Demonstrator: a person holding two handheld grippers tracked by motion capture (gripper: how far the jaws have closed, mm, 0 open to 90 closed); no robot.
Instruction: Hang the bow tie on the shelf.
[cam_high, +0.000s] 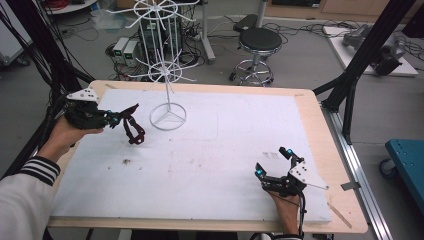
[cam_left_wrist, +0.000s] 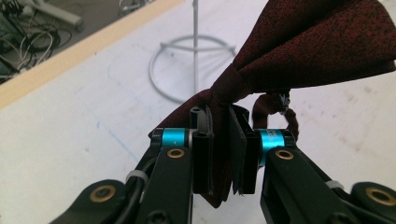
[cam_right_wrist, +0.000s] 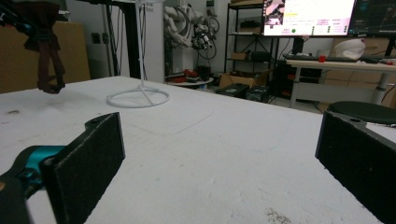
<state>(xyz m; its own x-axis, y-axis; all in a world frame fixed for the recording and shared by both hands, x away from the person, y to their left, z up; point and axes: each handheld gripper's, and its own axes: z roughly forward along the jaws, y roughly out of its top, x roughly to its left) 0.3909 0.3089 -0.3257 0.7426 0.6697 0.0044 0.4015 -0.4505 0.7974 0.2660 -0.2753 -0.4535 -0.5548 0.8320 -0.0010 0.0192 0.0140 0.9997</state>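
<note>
Up near the far left corner of the table (cam_high: 320, 150), a dark red bow tie (cam_left_wrist: 322, 44) is held in the air by the left gripper (cam_high: 119, 119). One wing of the bow tie is pinched tight between the two black jaws. Its strap (cam_high: 134, 131) is seen hanging down in a loop, with its low end close to the white mat (cam_high: 210, 165); whether the mat is touched cannot be told. A white wire stand (cam_high: 168, 117) is set just beside the bow tie, toward the far edge. Well apart, by the near right corner, the right gripper (cam_high: 272, 162) is held low over the mat. Its jaws are spread wide and nothing is gripped between them.
</note>
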